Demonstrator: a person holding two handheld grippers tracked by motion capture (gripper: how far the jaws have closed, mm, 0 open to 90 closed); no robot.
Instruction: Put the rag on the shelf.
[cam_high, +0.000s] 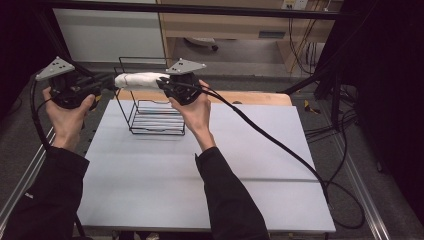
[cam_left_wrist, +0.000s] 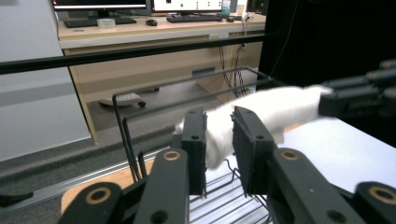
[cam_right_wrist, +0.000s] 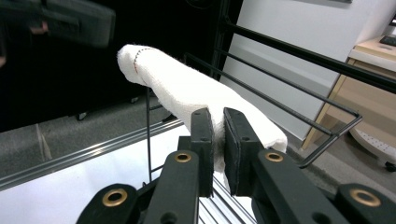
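A: 2 grippers held 1 white cloth (cam_high: 138, 79) above a black wire rack (cam_high: 152, 112). How were they placed?

B: The left gripper (cam_high: 106, 83) pinched the cloth's left end; its jaws pressed the fabric between them, as the left gripper view (cam_left_wrist: 219, 140) showed. The right gripper (cam_high: 162, 82) pinched the right end, jaws nearly together on the cloth (cam_right_wrist: 187, 93).

A: Where was the cloth?

B: It stretched level between the 2 grippers, over the rack's top bars, off the table (cam_high: 200, 190).

A: And the rack?

B: It stood upright on the table's far half, below the cloth, between the 2 hands.
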